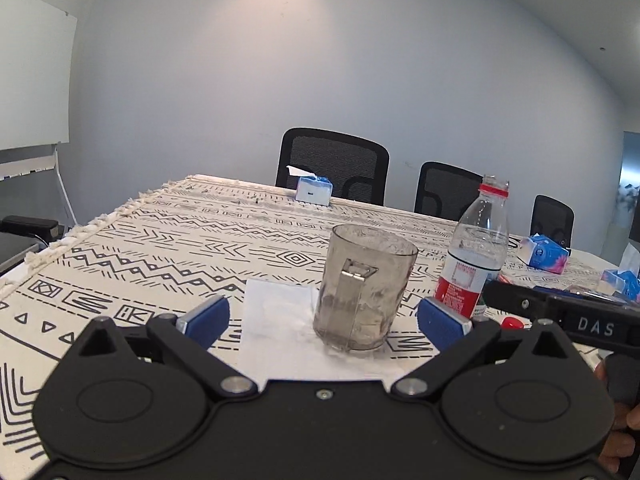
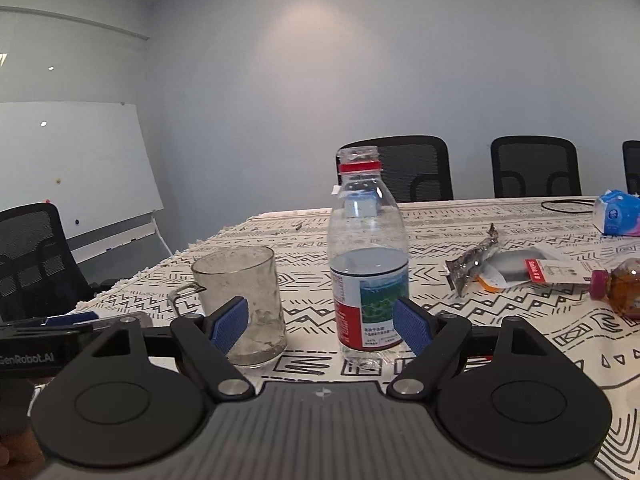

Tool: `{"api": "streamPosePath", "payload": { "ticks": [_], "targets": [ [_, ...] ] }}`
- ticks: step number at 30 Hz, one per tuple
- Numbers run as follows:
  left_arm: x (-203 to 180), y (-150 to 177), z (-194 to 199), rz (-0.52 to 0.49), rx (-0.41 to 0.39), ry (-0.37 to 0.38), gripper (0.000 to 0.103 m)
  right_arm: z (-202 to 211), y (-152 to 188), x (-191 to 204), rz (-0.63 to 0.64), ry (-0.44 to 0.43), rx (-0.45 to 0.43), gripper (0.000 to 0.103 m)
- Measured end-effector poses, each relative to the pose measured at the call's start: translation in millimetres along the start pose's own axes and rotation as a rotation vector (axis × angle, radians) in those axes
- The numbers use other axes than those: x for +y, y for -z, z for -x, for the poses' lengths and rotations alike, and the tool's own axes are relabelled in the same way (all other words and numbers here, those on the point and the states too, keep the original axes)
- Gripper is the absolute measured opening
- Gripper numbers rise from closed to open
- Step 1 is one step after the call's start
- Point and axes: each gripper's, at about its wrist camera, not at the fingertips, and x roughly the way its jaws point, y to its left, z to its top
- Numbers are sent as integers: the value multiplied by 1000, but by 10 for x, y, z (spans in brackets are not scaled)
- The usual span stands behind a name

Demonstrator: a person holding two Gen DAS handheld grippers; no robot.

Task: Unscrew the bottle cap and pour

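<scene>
A clear plastic water bottle with a red label stands upright on the patterned tablecloth, its neck open and about half full. Its red cap lies on the cloth near the bottle's base. A clear glass mug with a metal handle stands on a white napkin, left of the bottle. My left gripper is open and empty, the mug just ahead between its fingers. My right gripper is open and empty, the bottle just ahead of it.
A tissue box stands at the far table edge. Blue tissue packs, a foil wrapper, a white packet and a lying tea bottle are to the right. Black chairs line the far side.
</scene>
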Motion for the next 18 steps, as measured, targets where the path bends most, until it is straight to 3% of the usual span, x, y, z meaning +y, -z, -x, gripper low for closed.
{"api": "streamPosePath", "payload": {
  "ticks": [10, 18],
  "targets": [
    [-161, 81, 112, -86, -46, 7, 101, 1, 36, 22, 27, 75, -27, 79],
    [-144, 76, 78, -71, -27, 20, 103, -29, 55, -11, 21, 104, -15, 79]
  ]
}}
